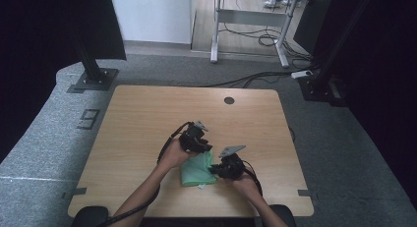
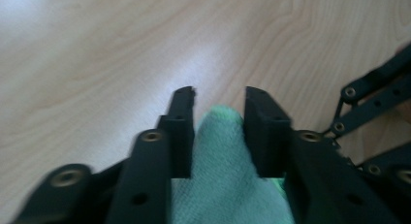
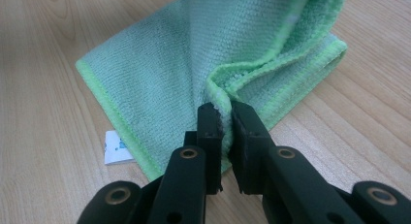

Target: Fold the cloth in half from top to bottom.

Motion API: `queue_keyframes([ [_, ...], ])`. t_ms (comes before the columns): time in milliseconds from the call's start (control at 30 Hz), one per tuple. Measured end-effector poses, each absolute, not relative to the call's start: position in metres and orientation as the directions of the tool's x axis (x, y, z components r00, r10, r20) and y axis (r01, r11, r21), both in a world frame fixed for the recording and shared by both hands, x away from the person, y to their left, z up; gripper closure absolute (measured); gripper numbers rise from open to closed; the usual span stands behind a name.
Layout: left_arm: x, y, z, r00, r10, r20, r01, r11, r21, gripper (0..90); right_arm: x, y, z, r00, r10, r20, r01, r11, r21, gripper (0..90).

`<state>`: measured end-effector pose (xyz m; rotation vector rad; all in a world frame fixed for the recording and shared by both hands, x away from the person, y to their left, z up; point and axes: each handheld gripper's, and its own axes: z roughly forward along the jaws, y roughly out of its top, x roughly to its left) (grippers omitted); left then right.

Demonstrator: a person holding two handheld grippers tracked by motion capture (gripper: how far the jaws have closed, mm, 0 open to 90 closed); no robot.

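Observation:
A green microfibre cloth [image 1: 195,172] lies folded on the wooden table [image 1: 137,119], near its front edge. My left gripper [image 1: 208,149] comes at the cloth's far corner from the left. In the left gripper view a raised fold of the cloth [image 2: 223,156] fills the gap of the left gripper [image 2: 219,95], touching both pads. My right gripper [image 1: 213,171] meets the cloth's right side. In the right gripper view the right gripper [image 3: 225,110] is shut on a bunched edge of the cloth [image 3: 184,64], which rises away from the table.
A white label [image 3: 116,147] sticks out from under the cloth's edge. A round cable hole [image 1: 229,100] sits at the table's far side. The right gripper's linkage [image 2: 373,103] shows close by in the left gripper view. Black stand bases [image 1: 93,79] flank the table on the grey floor.

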<state>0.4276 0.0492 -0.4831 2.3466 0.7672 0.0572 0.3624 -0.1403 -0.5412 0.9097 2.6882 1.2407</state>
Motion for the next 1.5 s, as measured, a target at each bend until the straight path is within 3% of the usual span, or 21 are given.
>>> queue_keyframes([
  [67,0.427,0.051,-0.483,0.83,0.535,-0.159,0.512,-0.617,0.597,82.1,0.363,-0.141,-0.541,-0.825,0.527,0.204,0.496,0.502,0.708,81.8],
  [167,0.423,0.054,-0.48,0.834,0.528,-0.16,0.508,-0.619,0.599,85.2,0.363,-0.141,-0.542,-0.824,0.526,0.212,0.5,0.498,0.708,81.6],
  [467,0.4,0.073,-0.472,0.843,0.519,-0.138,0.482,-0.617,0.622,85.0,0.362,-0.141,-0.54,-0.825,0.52,0.221,0.502,0.497,0.707,72.5],
  [600,0.39,0.082,-0.471,0.843,0.519,-0.14,0.48,-0.608,0.633,84.5,0.36,-0.141,-0.537,-0.821,0.541,0.181,0.494,0.514,0.701,61.2],
  [933,0.357,0.105,-0.476,0.854,0.5,-0.146,0.463,-0.599,0.653,79.4,0.356,-0.154,-0.53,-0.816,0.55,0.178,0.498,0.512,0.7,45.1],
  [1100,0.346,0.117,-0.48,0.858,0.491,-0.15,0.458,-0.6,0.656,69.9,0.353,-0.163,-0.528,-0.816,0.552,0.173,0.492,0.506,0.708,39.5],
  [1333,0.342,0.133,-0.464,0.841,0.536,-0.078,0.425,-0.563,0.709,35.8,0.358,-0.171,-0.519,-0.798,0.578,0.171,0.497,0.47,0.729,35.7],
  [1500,0.36,0.133,-0.462,0.789,0.611,-0.062,0.45,-0.507,0.735,21.8,0.368,-0.165,-0.513,-0.785,0.599,0.156,0.488,0.445,0.751,31.4],
])
